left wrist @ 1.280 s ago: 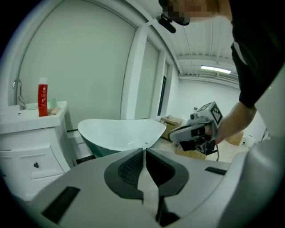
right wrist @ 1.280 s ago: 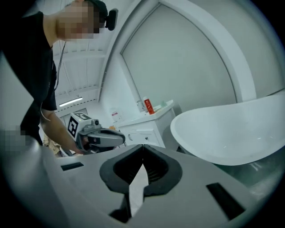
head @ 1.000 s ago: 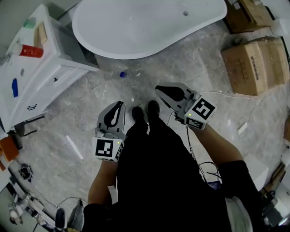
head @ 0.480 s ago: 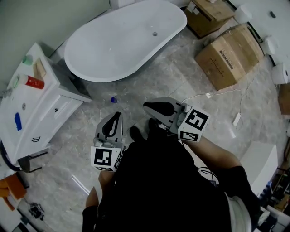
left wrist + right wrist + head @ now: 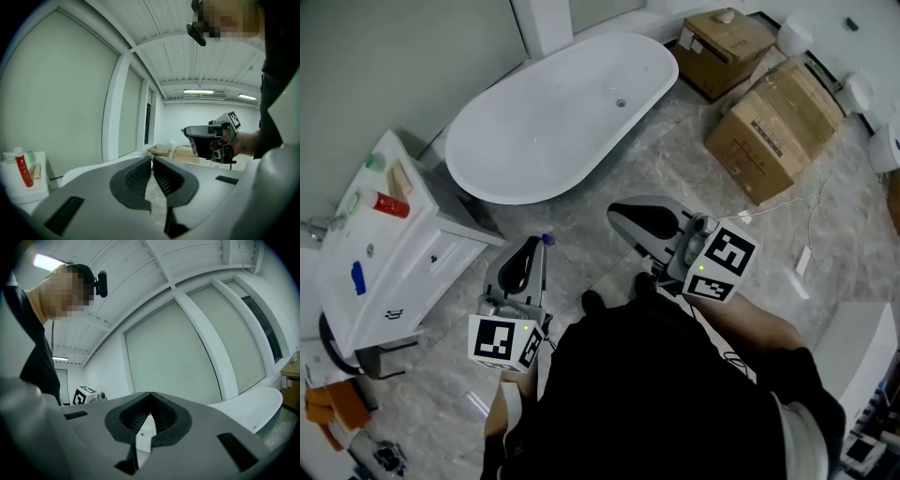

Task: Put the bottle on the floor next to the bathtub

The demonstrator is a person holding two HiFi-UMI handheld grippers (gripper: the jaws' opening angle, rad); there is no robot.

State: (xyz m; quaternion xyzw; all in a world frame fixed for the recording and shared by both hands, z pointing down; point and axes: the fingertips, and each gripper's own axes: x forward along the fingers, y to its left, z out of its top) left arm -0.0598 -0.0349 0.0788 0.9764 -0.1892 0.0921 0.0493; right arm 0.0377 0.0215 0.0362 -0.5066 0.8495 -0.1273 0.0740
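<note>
I am holding my left gripper [image 5: 532,246] with its jaws pressed together on nothing, and my right gripper [image 5: 613,215] is likewise closed and empty, both pointing toward the white bathtub [image 5: 553,131]. The small bottle [image 5: 547,240] is sitting on the marble floor [image 5: 628,169] near the tub's side, just beside my left gripper's tip. Only its blue cap is showing from above, so it is seemingly standing upright, long axis pointing up.
</note>
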